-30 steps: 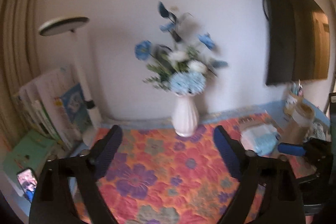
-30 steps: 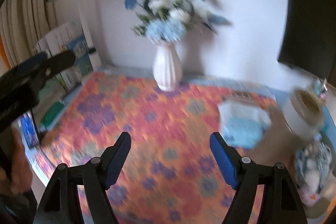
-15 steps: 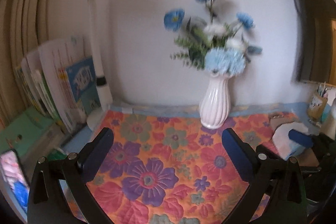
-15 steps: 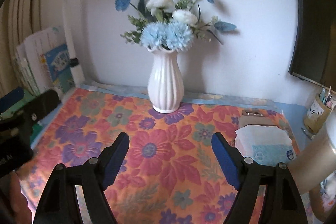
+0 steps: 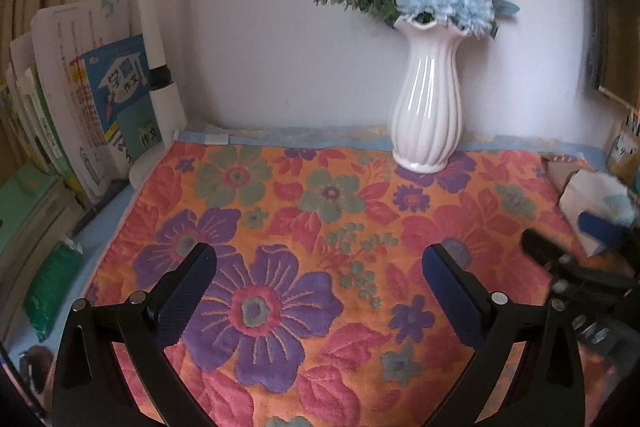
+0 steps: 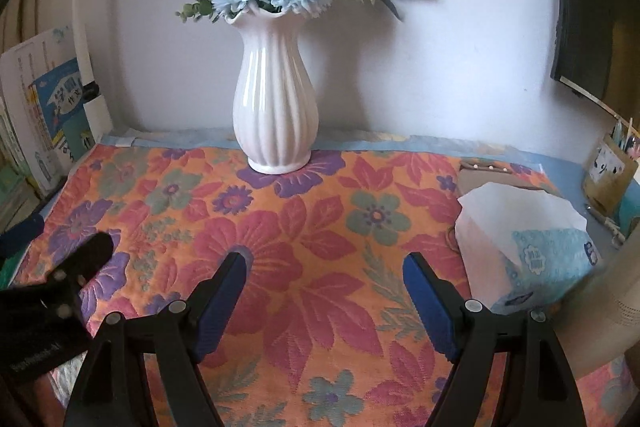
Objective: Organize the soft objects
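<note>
A floral quilted cloth [image 5: 320, 227] in orange, pink and purple covers the table; it also shows in the right wrist view [image 6: 320, 247]. A soft pack of tissues [image 6: 532, 239], white and light blue, lies on the cloth's right side, right of my right gripper [image 6: 324, 279]; it shows at the right edge of the left wrist view [image 5: 600, 203]. My left gripper [image 5: 318, 269] is open and empty above the cloth's front left. My right gripper is open and empty above the cloth's front middle.
A white ribbed vase [image 6: 276, 107] with blue and white flowers stands at the back, also in the left wrist view [image 5: 426, 103]. Books [image 5: 80, 107] and a lamp post [image 5: 156, 59] stand at left. A pen holder [image 6: 610, 175] and dark screen [image 6: 592, 7] are at right.
Both grippers have dropped lower and moved closer to the cloth and vase. The views have steadied after blur. Both grippers stay open.
</note>
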Tool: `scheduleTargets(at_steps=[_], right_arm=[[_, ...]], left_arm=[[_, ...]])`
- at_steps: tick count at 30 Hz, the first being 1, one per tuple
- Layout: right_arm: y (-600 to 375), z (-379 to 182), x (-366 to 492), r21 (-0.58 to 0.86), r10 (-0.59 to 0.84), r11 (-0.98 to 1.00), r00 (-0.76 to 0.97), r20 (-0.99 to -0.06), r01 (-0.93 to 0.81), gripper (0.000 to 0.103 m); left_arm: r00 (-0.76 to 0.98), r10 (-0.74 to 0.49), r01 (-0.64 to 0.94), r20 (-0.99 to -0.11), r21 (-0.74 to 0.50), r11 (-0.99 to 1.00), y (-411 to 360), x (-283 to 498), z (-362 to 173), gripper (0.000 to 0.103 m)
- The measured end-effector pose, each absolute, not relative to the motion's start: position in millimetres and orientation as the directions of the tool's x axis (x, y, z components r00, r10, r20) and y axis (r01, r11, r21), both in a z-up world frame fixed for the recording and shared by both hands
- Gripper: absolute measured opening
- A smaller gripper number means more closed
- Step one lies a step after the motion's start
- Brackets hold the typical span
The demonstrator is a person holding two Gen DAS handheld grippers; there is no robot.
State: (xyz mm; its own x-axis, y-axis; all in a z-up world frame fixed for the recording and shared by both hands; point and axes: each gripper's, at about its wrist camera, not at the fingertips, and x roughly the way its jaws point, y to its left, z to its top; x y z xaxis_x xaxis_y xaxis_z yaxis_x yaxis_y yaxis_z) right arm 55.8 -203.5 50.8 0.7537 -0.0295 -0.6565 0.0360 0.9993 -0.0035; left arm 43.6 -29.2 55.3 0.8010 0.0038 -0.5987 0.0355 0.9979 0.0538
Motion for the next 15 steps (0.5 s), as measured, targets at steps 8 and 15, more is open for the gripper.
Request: scheduleTargets(at_steps=[8,15], right_arm=[[-194.1,49.9,46.2,-0.045,-0.046,0.999,0.763,-0.645,0.023,0.080],[-188.9,49.5,43.1,-0.066,-0.052,0.998,0.766,-0.640,0.012,0.083]], left_arm=[[0.768,0.011,0.012,-0.640,0.033,0.999,-23.9,50.3,46.4,0.103],[0.756,0.013,-0.003,-0.654,0.015,1.000,-19.3,52.8,43.5,0.103]])
